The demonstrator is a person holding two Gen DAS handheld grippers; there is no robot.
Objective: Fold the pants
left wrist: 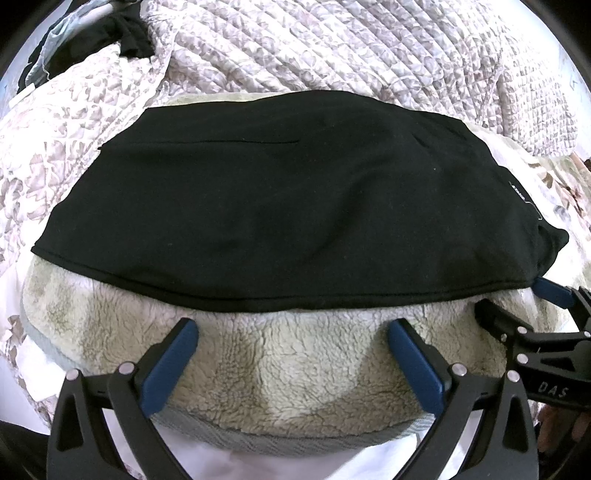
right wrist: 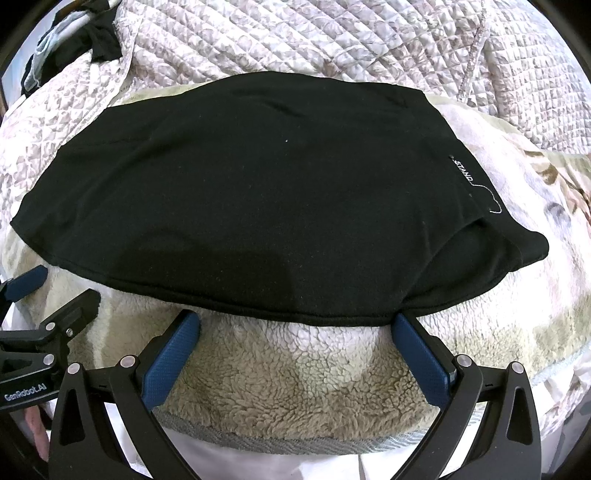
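Observation:
The black pants (left wrist: 288, 199) lie folded in a flat rectangle on a cream fleece blanket (left wrist: 291, 354); they also show in the right wrist view (right wrist: 266, 199), with a small "STAND" label at their right edge. My left gripper (left wrist: 291, 328) is open and empty, just in front of the pants' near hem. My right gripper (right wrist: 295, 321) is open, its fingertips at the near hem, the right fingertip touching the fabric edge. Each gripper shows in the other's view: the right one (left wrist: 517, 306) at the pants' right corner, the left one (right wrist: 55, 291) at the left.
A quilted floral bedspread (left wrist: 332, 48) lies bunched behind and around the fleece blanket (right wrist: 295, 373). Dark clothing (left wrist: 110, 33) sits at the far left corner. White sheet shows below the blanket's near edge.

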